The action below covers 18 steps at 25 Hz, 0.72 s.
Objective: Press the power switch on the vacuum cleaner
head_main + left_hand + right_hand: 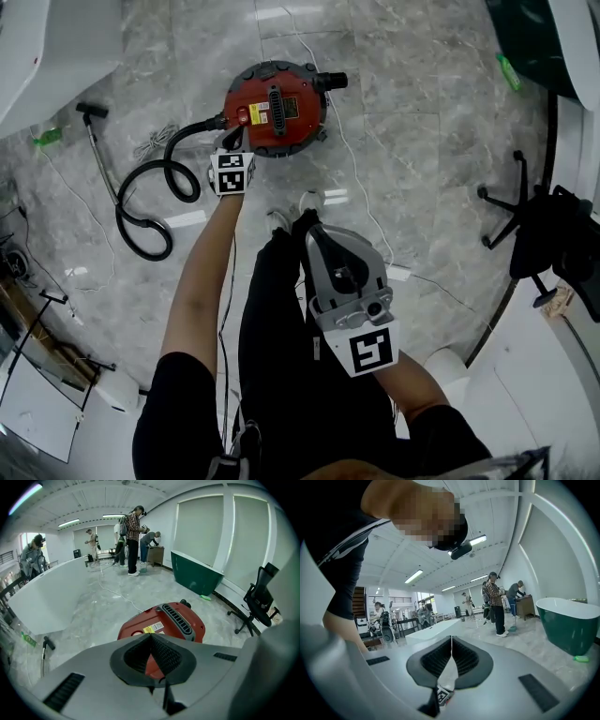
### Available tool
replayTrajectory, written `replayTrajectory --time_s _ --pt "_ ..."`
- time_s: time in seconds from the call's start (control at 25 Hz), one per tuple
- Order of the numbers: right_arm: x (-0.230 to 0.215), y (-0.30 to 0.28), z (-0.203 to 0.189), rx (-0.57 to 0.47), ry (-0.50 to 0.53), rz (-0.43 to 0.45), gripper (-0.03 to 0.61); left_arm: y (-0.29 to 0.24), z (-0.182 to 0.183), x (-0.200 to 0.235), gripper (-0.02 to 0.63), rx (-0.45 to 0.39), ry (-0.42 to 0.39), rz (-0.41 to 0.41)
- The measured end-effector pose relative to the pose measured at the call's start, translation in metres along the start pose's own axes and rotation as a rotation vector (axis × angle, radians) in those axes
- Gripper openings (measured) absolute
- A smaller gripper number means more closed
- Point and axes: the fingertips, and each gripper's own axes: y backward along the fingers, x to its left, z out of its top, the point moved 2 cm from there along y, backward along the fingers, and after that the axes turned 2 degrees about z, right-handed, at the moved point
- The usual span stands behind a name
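Polished grey marble floor [422,141] carries a round red vacuum cleaner [275,108], its black hose [120,214] looping across the tiles to the left, just beside a thin metal wand [101,155]. A white cord [352,164] trails past the machine. A green bottle [47,137] lies near the left wall and a second bottle [507,72] at upper right. A black office chair [539,234] stands on its star base, and a dark green bathtub [197,573] sits by the window wall.

The vacuum cleaner [302,129] is a round red canister upright on the marble floor [422,141], black grille [277,105] on top (yellow label [258,113] beside it), black hose [122,214] coiling off sideways.
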Motion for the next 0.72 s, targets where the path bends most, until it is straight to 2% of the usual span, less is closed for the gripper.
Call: replayTrajectory --time_s 0.12,0.32,0.44,0.6,0.72 --pt "0.003 -0.005 -0.009 -0.003 -0.006 0.009 0.02 -0.013 -0.004 0.002 0.018 0.011 0.007 -0.012" --pt "0.003 -0.004 -0.019 -0.015 -0.018 0.025 0.02 -0.027 -0.006 0.008 0.018 0.028 -0.04 -0.025" --pt "0.001 0.0 -0.026 -0.006 -0.023 0.018 0.02 -0.035 -0.008 0.009 0.018 0.055 -0.014 -0.052" --pt "0.0 0.003 -0.035 0.013 -0.026 0.018 0.02 -0.043 -0.022 0.007 0.018 0.12 0.076 -0.093" --pt "-0.003 0.003 -0.037 0.014 -0.021 0.012 0.02 -0.048 -0.028 0.003 0.018 0.149 0.04 -0.096"
